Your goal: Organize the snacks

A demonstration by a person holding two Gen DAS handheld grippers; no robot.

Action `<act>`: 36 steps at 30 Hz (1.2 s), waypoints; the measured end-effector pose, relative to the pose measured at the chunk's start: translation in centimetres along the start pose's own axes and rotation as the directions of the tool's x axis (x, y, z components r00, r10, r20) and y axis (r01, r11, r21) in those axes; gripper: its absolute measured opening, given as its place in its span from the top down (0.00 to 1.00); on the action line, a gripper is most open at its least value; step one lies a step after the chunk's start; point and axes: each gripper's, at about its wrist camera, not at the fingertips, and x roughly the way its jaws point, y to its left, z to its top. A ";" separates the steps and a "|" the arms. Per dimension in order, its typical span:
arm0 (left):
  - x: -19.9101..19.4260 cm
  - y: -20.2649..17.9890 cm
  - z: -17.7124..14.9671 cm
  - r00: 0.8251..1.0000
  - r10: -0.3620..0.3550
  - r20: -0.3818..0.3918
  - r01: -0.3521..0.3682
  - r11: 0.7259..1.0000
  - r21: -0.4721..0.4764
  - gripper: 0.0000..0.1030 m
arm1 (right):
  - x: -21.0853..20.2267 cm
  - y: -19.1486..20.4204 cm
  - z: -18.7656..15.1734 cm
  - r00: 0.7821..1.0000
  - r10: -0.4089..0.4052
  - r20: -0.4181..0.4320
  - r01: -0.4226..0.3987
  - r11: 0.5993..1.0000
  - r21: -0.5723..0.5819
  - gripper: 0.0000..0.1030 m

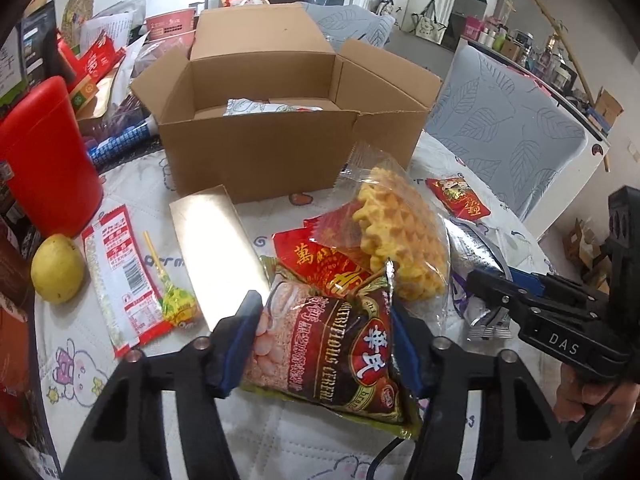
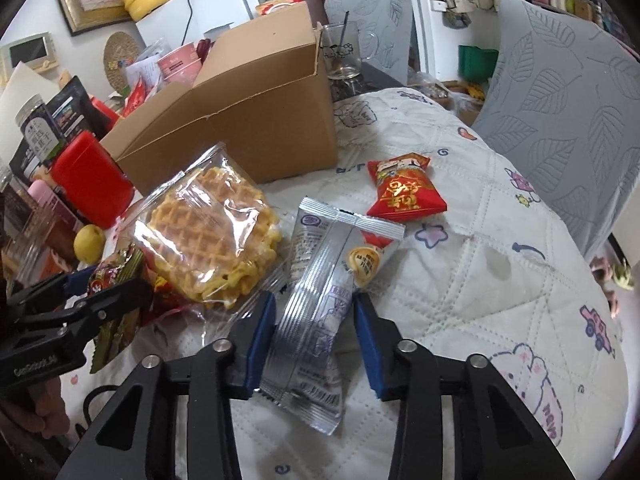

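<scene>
Our left gripper (image 1: 324, 336) squeezes the cereal bag (image 1: 332, 344) between both pads. Our right gripper (image 2: 314, 340) sits around the silver packet (image 2: 316, 320); its pads seem to touch it, but we cannot be sure. Both snacks lie on the quilt (image 2: 460, 280), near the waffle bag (image 2: 208, 236). Beyond them stands the open box (image 1: 280, 120), and bare quilt lies to the right. Its near wall hides most of what is inside.
</scene>
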 end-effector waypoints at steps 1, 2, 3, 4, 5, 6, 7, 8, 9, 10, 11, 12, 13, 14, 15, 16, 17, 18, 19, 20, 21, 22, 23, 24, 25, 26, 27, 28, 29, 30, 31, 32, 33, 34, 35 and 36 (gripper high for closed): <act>-0.2 0.1 -0.1 1.000 -0.008 -0.003 0.008 1.000 -0.008 0.44 | -0.4 0.1 0.0 1.000 0.002 0.009 -0.002 1.000 -0.010 0.71; -0.5 0.1 -0.2 1.000 -0.016 -0.006 0.016 1.000 -0.013 0.44 | -0.7 0.2 0.0 1.000 0.003 0.016 -0.003 1.000 -0.019 0.74; -0.8 0.2 -0.3 1.000 -0.024 -0.006 0.024 1.000 -0.017 0.44 | -1.1 0.3 0.0 1.000 0.003 0.024 -0.002 1.000 -0.028 0.74; -1.1 0.2 -0.5 1.000 -0.027 -0.006 0.027 0.999 -0.018 0.44 | -1.7 0.4 -0.2 0.999 0.010 0.033 -0.009 0.999 -0.034 0.75; -1.4 0.1 -0.7 1.000 -0.028 -0.007 0.028 0.999 -0.016 0.44 | -2.0 0.3 -0.2 0.999 0.019 0.037 -0.018 0.999 -0.036 0.75; -1.8 0.0 -0.9 0.999 -0.031 -0.010 0.031 0.999 -0.013 0.46 | -2.4 0.3 -0.4 0.999 0.031 0.037 -0.029 0.999 -0.038 0.75; -2.1 -0.1 -1.2 0.999 -0.038 -0.016 0.038 0.999 -0.009 0.46 | -2.8 0.3 -0.6 0.998 0.041 0.037 -0.040 0.998 -0.041 0.76; -2.4 -0.3 -1.4 0.999 -0.047 -0.024 0.047 0.999 -0.007 0.46 | -3.2 0.3 -0.8 0.998 0.049 0.036 -0.047 0.998 -0.047 0.76; -2.7 -0.4 -1.8 0.998 -0.059 -0.032 0.059 0.998 -0.005 0.46 | -3.6 0.4 -1.1 0.998 0.054 0.037 -0.052 0.997 -0.055 0.76; -3.0 -0.6 -2.2 0.997 -0.066 -0.039 0.066 0.998 0.000 0.46 | -4.0 0.5 -1.5 0.998 0.058 0.036 -0.056 0.997 -0.062 0.76; -3.3 -0.9 -2.6 0.997 -0.064 -0.047 0.064 0.998 0.013 0.46 | -4.3 0.6 -1.8 0.997 0.062 0.034 -0.060 0.996 -0.071 0.76; -3.4 -1.2 -2.9 0.997 -0.059 -0.050 0.060 0.998 0.022 0.46 | -4.7 0.7 -2.3 0.997 0.066 0.030 -0.064 0.995 -0.080 0.76; -3.6 -1.5 -3.4 0.997 -0.052 -0.056 0.054 0.998 0.035 0.46 | -5.0 0.8 -2.7 0.997 0.068 0.025 -0.066 0.994 -0.085 0.76; -3.7 -1.7 -3.8 0.997 -0.048 -0.063 0.051 0.998 0.044 0.46 | -5.2 0.9 -3.1 0.997 0.070 0.018 -0.068 0.993 -0.093 0.76; -3.7 -1.9 -4.1 0.996 -0.048 -0.070 0.052 0.998 0.047 0.46 | -5.4 1.0 -3.5 0.998 0.069 0.011 -0.067 0.993 -0.101 0.76; -3.7 -2.1 -4.5 0.996 -0.050 -0.080 0.054 0.997 0.050 0.46 | -5.6 1.1 -3.9 0.998 0.064 0.004 -0.064 0.992 -0.110 0.76; -3.6 -2.2 -4.8 0.995 -0.053 -0.088 0.058 0.997 0.049 0.46 | -5.7 1.1 -4.2 0.998 0.059 0.000 -0.059 0.991 -0.117 0.75; -3.4 -2.2 -5.1 0.994 -0.056 -0.096 0.061 0.997 0.047 0.46 | -5.8 1.1 -4.6 0.999 0.052 -0.005 -0.053 0.991 -0.126 0.75; -3.2 -2.3 -5.3 0.993 -0.056 -0.103 0.061 0.997 0.045 0.46 | -5.8 1.1 -4.9 0.999 0.046 -0.011 -0.047 0.990 -0.134 0.76; -3.1 -2.2 -5.4 0.992 -0.056 -0.109 0.061 0.997 0.042 0.46 | -5.8 1.1 -5.2 0.999 0.041 -0.014 -0.043 0.990 -0.138 0.76; -2.8 -2.1 -5.5 0.992 -0.051 -0.117 0.056 0.998 0.038 0.46 | -5.8 1.1 -5.4 0.999 0.038 -0.019 -0.040 0.989 -0.141 0.75; -2.5 -2.1 -5.8 0.991 -0.046 -0.124 0.051 0.998 0.033 0.46 | -5.8 1.0 -5.5 0.999 0.034 -0.023 -0.037 0.989 -0.144 0.75; -2.3 -1.9 -5.9 0.991 -0.043 -0.126 0.046 0.999 0.027 0.45 | -5.7 1.0 -5.6 0.999 0.030 -0.026 -0.034 0.989 -0.143 0.75; -2.1 -1.8 -6.1 0.991 -0.045 -0.126 0.049 0.998 0.025 0.45 | -5.5 0.9 -5.7 0.999 0.032 -0.032 -0.037 0.990 -0.138 0.75; -1.9 -1.7 -6.1 0.990 -0.050 -0.133 0.054 0.998 0.025 0.45 | -5.4 0.9 -5.8 0.999 0.035 -0.037 -0.040 0.990 -0.133 0.75; -1.7 -1.6 -6.0 0.988 -0.055 -0.141 0.059 0.998 0.026 0.43 | -5.3 0.9 -5.8 0.999 0.038 -0.038 -0.042 0.991 -0.129 0.75; -1.5 -1.5 -6.0 0.987 -0.056 -0.148 0.060 0.998 0.027 0.42 | -5.2 0.9 -5.9 0.999 0.039 -0.035 -0.043 0.991 -0.129 0.74; -1.3 -1.5 -6.0 0.986 -0.054 -0.159 0.059 0.998 0.029 0.42 | -5.1 1.0 -5.9 0.999 0.037 -0.034 -0.041 0.991 -0.130 0.71; -1.1 -1.6 -6.1 0.984 -0.048 -0.172 0.054 0.998 0.032 0.39 | -5.0 1.0 -5.9 0.999 0.033 -0.038 -0.038 0.991 -0.129 0.69; -0.8 -1.6 -6.2 0.982 -0.039 -0.186 0.046 0.998 0.035 0.36 | -4.8 0.9 -5.9 0.999 0.030 -0.044 -0.035 0.991 -0.126 0.67; -0.4 -1.6 -6.4 0.979 -0.029 -0.202 0.037 0.999 0.035 0.36 | -4.5 0.9 -6.0 0.998 0.025 -0.054 -0.032 0.992 -0.119 0.64; -0.1 -1.6 -6.5 0.977 -0.021 -0.213 0.029 0.999 0.034 0.36 | -4.4 0.8 -6.0 0.998 0.025 -0.060 -0.032 0.993 -0.114 0.62; -0.2 -1.7 -6.6 0.980 -0.015 -0.199 0.024 0.999 0.043 0.35 | -4.2 0.7 -6.1 0.997 0.025 -0.067 -0.032 0.993 -0.110 0.61; -0.2 -1.8 -6.8 0.980 -0.007 -0.197 0.017 0.999 0.050 0.35 | -3.9 0.7 -6.2 0.997 0.022 -0.074 -0.030 0.994 -0.108 0.58; -0.2 -1.9 -6.9 0.981 0.000 -0.194 0.011 0.998 0.057 0.34 | -3.8 0.7 -6.3 0.997 0.017 -0.077 -0.025 0.994 -0.108 0.54; -0.2 -2.0 -7.0 0.982 0.005 -0.191 0.007 0.998 0.060 0.34 | -3.7 0.7 -6.4 0.997 0.008 -0.080 -0.017 0.994 -0.112 0.53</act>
